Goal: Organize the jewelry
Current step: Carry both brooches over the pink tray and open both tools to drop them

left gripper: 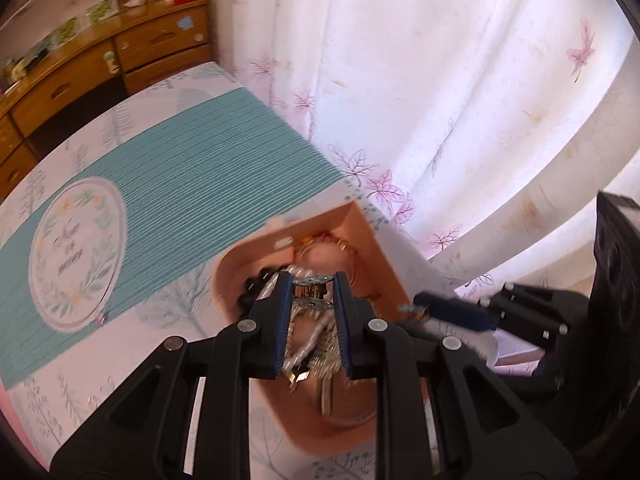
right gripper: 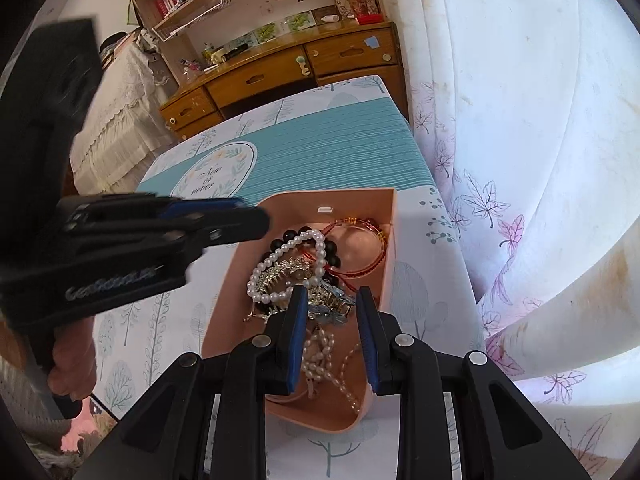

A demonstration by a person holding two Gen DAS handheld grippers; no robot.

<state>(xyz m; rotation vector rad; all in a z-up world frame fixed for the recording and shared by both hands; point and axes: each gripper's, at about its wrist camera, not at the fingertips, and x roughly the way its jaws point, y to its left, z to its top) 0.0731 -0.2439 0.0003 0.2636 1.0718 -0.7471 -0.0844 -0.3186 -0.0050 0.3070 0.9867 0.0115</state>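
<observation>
A pink tray (right gripper: 390,216) (left gripper: 372,236) on the table holds a tangle of jewelry: a white pearl bracelet (right gripper: 316,240), a black bead bracelet (right gripper: 334,254), a red and gold bangle (right gripper: 378,256), a rhinestone comb (right gripper: 280,272) and a blue crystal piece (right gripper: 332,310). My left gripper (left gripper: 313,280) is over the tray with its fingertips at a small blue crystal piece (left gripper: 314,279), its jaws a short way apart. My right gripper (right gripper: 331,296) is open above the pile; from the left wrist view it comes in from the right (left gripper: 416,307).
The table has a teal and white cloth (right gripper: 320,148) with a round printed motif (right gripper: 218,172). A flowered curtain (right gripper: 520,160) hangs close on the right. A wooden dresser (right gripper: 280,72) and shelves stand beyond the table.
</observation>
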